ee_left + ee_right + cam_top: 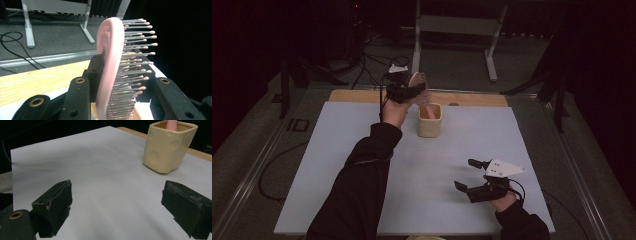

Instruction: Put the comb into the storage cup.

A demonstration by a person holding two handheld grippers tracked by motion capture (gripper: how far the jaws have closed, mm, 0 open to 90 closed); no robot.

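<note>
1. High view: the left gripper (408,90) pinches a pink hairbrush (419,88) by its head above the cream cup (430,121), the handle reaching down into the cup; dim light blurs the bristles. The right gripper (472,176) rests near the front of the white table (337,165), jaws spread, well apart from the cup.
2. Left gripper view: the jaws clamp the brush head edge-on, bristles pointing right; its lower part is cut off.
3. Right gripper view: jaws wide apart with nothing between; the cup stands beyond, the pink handle cut off at the top edge.
</note>
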